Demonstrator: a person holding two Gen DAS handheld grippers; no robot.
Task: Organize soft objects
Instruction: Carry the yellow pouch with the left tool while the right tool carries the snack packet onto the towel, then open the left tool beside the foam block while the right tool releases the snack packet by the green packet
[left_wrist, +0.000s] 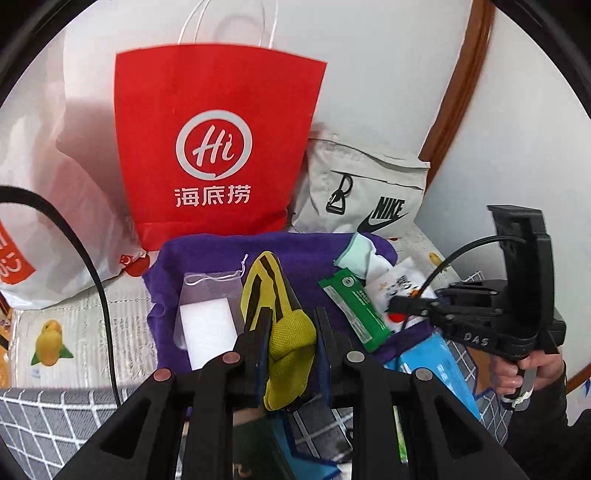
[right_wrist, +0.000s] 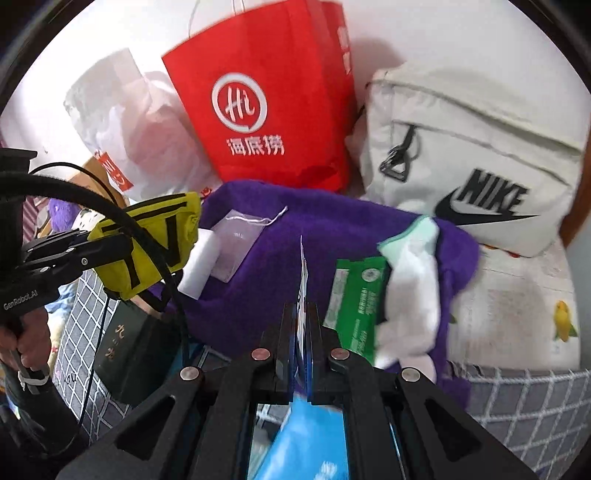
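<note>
Yellow-and-black mesh fabric pouch (left_wrist: 284, 332) pinched in left gripper (left_wrist: 291, 332), lifted over purple fleece towel (left_wrist: 303, 258) | right gripper (right_wrist: 303, 332) clamps thin blue-white plastic packet (right_wrist: 303, 288) | likely sorting.

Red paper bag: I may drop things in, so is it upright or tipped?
Upright: the red paper bag stands on its base, handles up.
</note>
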